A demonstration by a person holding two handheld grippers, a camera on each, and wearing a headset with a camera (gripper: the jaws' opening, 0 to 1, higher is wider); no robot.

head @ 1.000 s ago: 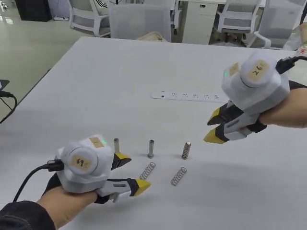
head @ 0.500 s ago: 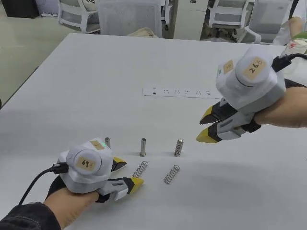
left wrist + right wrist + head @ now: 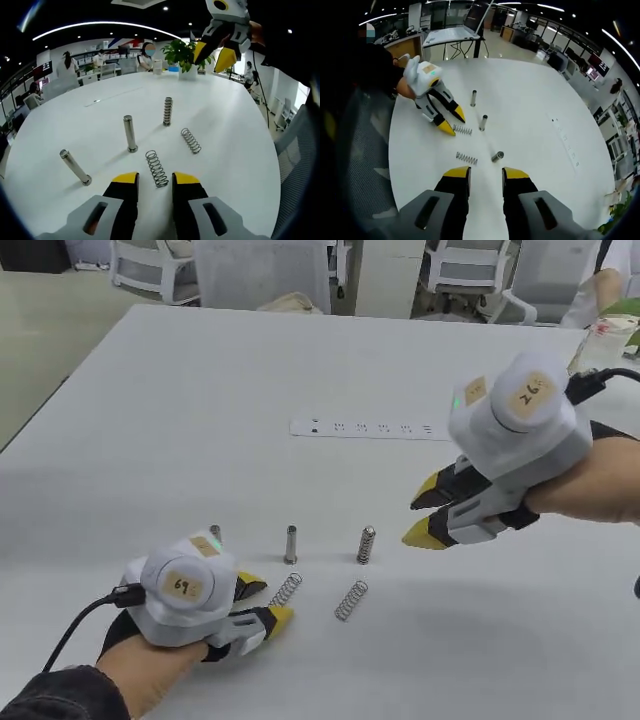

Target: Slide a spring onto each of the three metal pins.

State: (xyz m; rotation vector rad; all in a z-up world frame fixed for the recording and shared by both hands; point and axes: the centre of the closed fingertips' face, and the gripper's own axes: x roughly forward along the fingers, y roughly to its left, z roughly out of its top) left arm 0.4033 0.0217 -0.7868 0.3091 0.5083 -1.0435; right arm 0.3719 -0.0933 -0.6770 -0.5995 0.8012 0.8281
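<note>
Dropped a bit lower toward the table since a moment ago: right tongs, apart and holding nothing. Apart too: left tongs, with the near end of a loose spring right between the tips, not yet squeezed. Already done: first spring on the right pin. Bare: middle pin, left pin. Nearby, second loose spring. Could squeeze crooked and make the loose spring pop away and roll. Could bump the middle pin and tip it over.
</note>
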